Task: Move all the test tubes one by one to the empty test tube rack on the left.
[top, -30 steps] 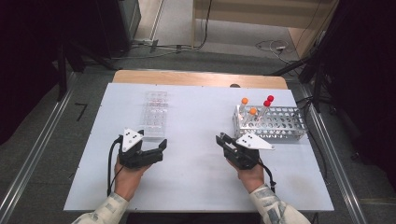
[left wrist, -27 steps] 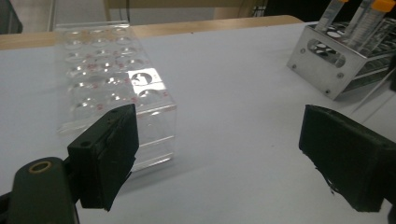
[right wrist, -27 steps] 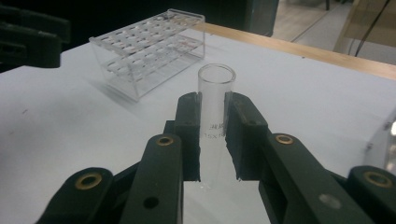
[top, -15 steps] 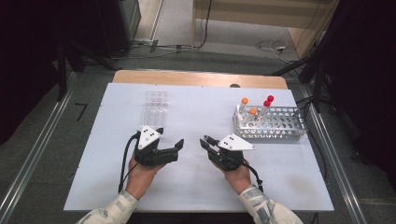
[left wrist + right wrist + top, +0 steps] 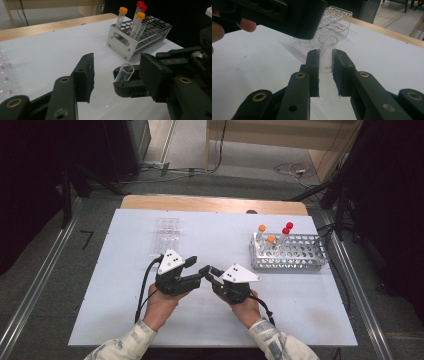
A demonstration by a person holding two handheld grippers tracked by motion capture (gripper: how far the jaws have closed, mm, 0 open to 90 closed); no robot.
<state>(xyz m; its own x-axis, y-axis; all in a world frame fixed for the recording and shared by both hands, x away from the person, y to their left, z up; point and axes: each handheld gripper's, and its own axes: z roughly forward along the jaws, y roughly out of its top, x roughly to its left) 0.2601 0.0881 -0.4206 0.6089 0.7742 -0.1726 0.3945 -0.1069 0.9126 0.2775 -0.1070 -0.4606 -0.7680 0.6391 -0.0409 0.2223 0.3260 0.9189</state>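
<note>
So the right gripper (image 5: 325,72) had its two black jaws pinched on a clear glass tube (image 5: 326,53), open mouth poking out past the tips, with some small print on the glass sitting right between the pads. No cap on it. In the left gripper view you could see the same tube (image 5: 124,72) from the other side, sticking out of the right gripper's jaws just beside the left gripper's own right-hand jaw.

The left gripper (image 5: 116,72) had its jaws spread, though they had just been closing in. The tube's mouth sat in the gap between them, close to one jaw, and I couldn't make out any pad actually pressing on it.

From the high view both grippers met tip to tip over the near middle of the white table (image 5: 120,320), left gripper (image 5: 197,271) angled right, right gripper (image 5: 210,272) angled left, each with its grey three-cornered plate on top and a cable trailing back. The person's hands came in from the bottom edge in patterned sleeves.

Further out, a metal tube rack (image 5: 295,254) stood to the right, well apart from the grippers, with four capped tubes upright in its left end: two orange-capped tubes (image 5: 261,234) and two red-capped tubes (image 5: 286,232). A clear plastic rack (image 5: 166,236) sat beyond the left gripper, toward the far side.
</note>
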